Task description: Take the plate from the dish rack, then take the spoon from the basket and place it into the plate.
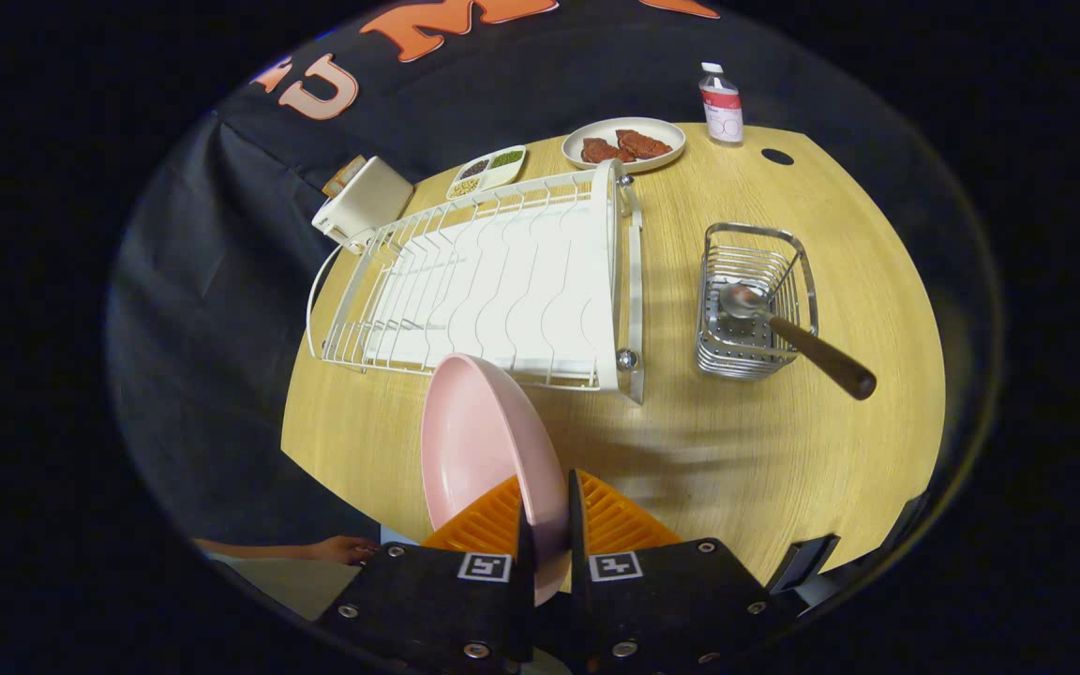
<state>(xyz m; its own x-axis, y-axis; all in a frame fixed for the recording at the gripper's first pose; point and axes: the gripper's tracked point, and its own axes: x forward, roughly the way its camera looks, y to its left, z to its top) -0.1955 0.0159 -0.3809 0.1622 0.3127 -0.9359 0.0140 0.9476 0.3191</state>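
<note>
Tool (pixel 549 525) clenched on rim of round pink plate (pixel 479 450), held on edge just off empty white wire dish rack (pixel 502 281). Wooden-handled metal spoon (pixel 788 333) resting in silver wire basket (pixel 756 300), apparently bowl down, on light wooden counter (pixel 737 450).

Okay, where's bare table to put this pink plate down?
The gripper is shut on the pink plate. Bare wood lies just ahead of the fingers, below the dish rack and wire basket. A narrower strip runs between them.
</note>
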